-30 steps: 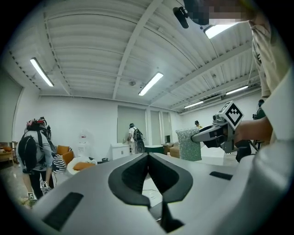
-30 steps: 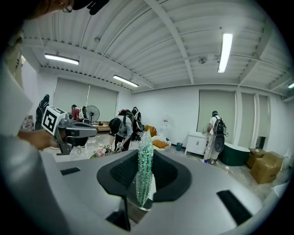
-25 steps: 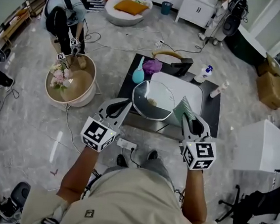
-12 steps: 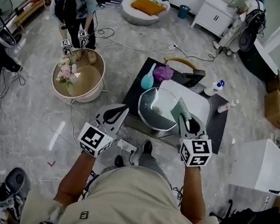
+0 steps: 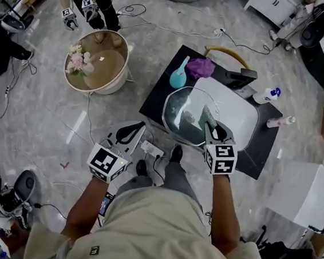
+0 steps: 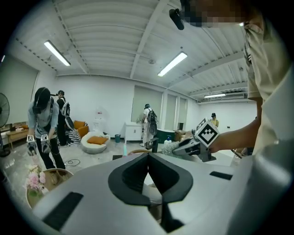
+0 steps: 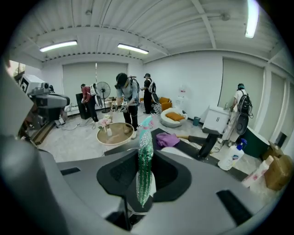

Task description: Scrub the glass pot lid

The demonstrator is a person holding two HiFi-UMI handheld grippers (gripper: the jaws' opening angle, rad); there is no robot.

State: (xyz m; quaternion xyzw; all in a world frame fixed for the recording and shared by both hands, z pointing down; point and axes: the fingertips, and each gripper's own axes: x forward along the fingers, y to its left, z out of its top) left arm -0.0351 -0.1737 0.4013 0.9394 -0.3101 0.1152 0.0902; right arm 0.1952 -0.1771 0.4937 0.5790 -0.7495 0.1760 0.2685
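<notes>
The glass pot lid (image 5: pixel 182 114) lies tilted over the white basin (image 5: pixel 241 114) on the dark table (image 5: pixel 157 94). My right gripper (image 5: pixel 211 126) is shut on a green scrub sponge (image 5: pixel 208 116), which rests against the right part of the lid. In the right gripper view the sponge (image 7: pixel 145 158) stands upright between the jaws. My left gripper (image 5: pixel 141 127) hovers over the floor, off the table's front left corner and apart from the lid. Its jaws meet with nothing between them in the left gripper view (image 6: pixel 148 158), where the right gripper (image 6: pixel 186 148) shows ahead.
On the table's far side are a teal bottle (image 5: pixel 179 76), a purple cloth (image 5: pixel 201 67), a black faucet (image 5: pixel 240 78) and a spray bottle (image 5: pixel 267 95). A round basket table with flowers (image 5: pixel 96 67) stands left. A power strip (image 5: pixel 151 149) lies below, a white box (image 5: pixel 307 196) at right.
The right gripper has carried the sponge from the lid's right rim inward over the glass. The left gripper has dropped slightly away from the lid. The head view has shifted.
</notes>
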